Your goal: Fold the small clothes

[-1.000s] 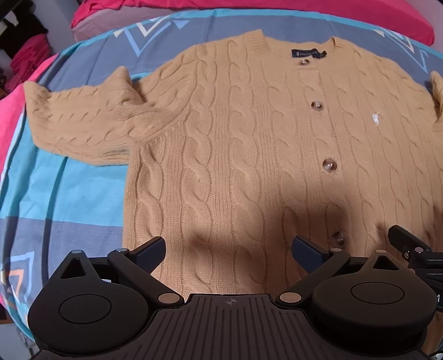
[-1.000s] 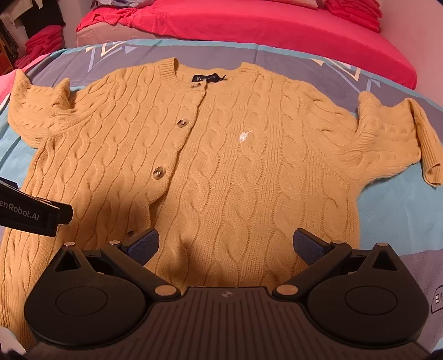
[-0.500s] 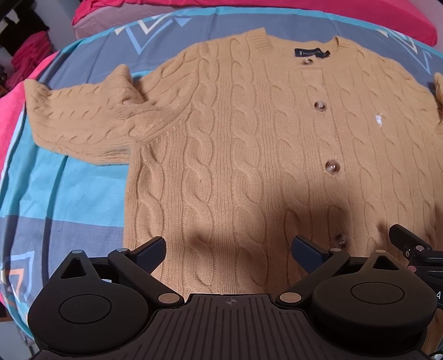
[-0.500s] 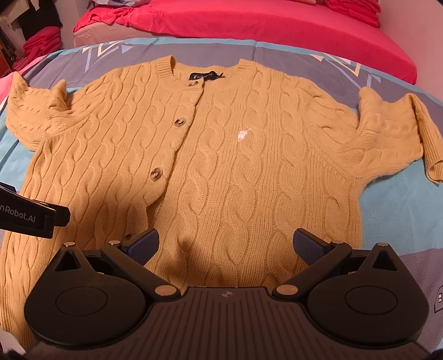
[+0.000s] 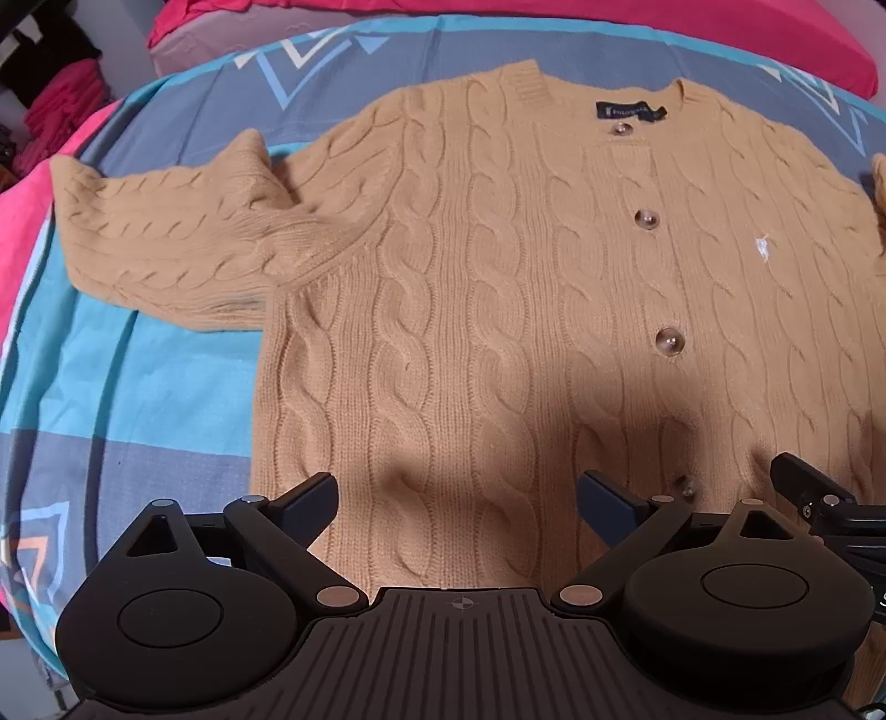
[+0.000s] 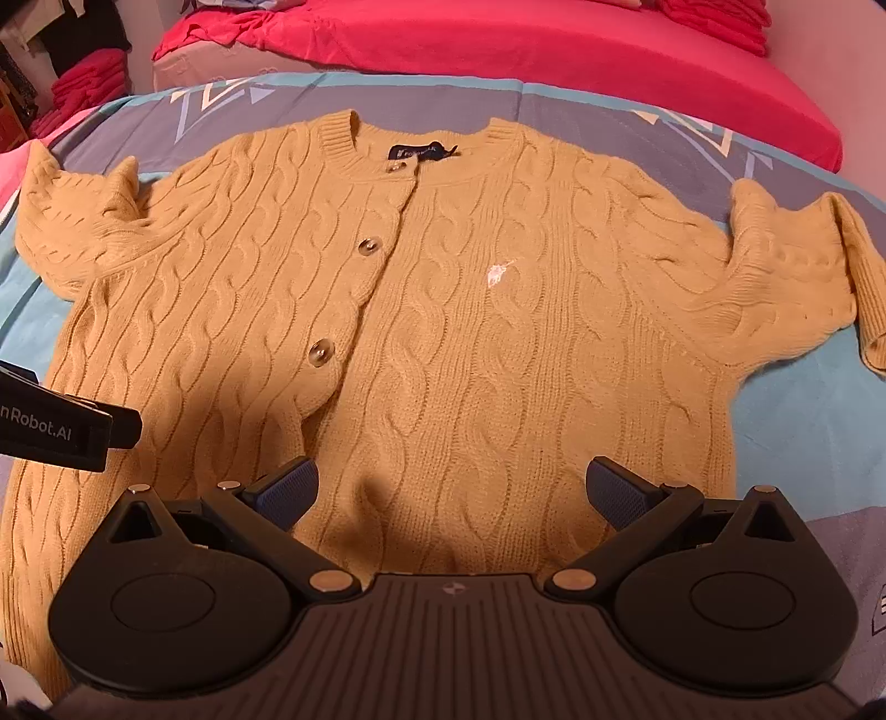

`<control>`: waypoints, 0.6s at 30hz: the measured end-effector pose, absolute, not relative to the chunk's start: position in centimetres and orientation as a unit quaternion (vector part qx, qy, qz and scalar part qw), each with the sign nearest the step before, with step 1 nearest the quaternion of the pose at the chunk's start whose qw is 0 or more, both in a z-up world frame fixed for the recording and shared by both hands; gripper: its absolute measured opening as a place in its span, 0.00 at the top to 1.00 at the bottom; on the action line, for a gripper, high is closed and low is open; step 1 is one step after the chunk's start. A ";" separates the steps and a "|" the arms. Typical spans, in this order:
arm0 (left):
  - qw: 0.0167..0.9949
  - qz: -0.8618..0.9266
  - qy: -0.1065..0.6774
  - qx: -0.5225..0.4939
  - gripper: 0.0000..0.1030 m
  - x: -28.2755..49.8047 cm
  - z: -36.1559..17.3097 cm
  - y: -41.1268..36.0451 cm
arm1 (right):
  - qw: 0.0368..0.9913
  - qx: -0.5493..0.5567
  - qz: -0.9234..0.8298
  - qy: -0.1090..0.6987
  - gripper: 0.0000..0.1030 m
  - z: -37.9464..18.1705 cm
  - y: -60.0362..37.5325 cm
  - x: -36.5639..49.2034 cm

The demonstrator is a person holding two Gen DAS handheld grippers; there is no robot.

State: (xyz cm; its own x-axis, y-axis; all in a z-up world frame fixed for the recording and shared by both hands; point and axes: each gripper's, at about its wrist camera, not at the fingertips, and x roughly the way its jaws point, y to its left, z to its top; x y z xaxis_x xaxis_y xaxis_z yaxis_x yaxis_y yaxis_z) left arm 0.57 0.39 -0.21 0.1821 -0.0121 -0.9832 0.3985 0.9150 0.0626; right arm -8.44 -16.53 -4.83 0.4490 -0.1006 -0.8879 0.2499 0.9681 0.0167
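A tan cable-knit cardigan (image 5: 498,310) lies flat and buttoned, front up, on a blue patterned bedspread, collar away from me. It also shows in the right wrist view (image 6: 454,332). Its left sleeve (image 5: 166,243) and right sleeve (image 6: 797,277) stretch out sideways. My left gripper (image 5: 459,498) is open and empty, over the lower left body near the hem. My right gripper (image 6: 451,490) is open and empty, over the lower right body. Each gripper's edge shows in the other's view, the right one (image 5: 814,493) and the left one (image 6: 66,432).
The blue and grey bedspread (image 5: 138,399) covers the bed. A pink-red quilt (image 6: 526,50) lies behind the cardigan. Folded pink clothes (image 6: 83,88) sit at the far left.
Both grippers have shifted slightly back toward the hem, so the cardigan sits a little lower in both views. Both stay open.
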 end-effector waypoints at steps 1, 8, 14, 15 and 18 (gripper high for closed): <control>0.753 -0.140 0.625 0.151 0.00 0.6 -0.2 0.4 | 0.848 0.073 -0.104 0.515 0.00 -4.8 -16.5 -8.4; 0.761 -0.143 0.614 0.152 0.00 0.6 -0.3 0.2 | 0.848 0.077 -0.104 0.515 0.00 -4.9 -16.7 -8.3; 0.758 -0.134 0.615 0.171 0.00 0.7 -0.6 -0.1 | 0.848 0.088 -0.105 0.513 0.00 -5.0 -17.0 -8.5; 0.756 -0.132 0.617 0.174 0.00 0.7 -0.7 -0.1 | 0.847 0.091 -0.105 0.513 0.00 -5.0 -17.1 -8.5; 0.749 -0.131 0.625 0.177 0.00 0.8 -1.4 -0.3 | 0.846 0.105 -0.107 0.511 0.00 -5.1 -17.8 -8.6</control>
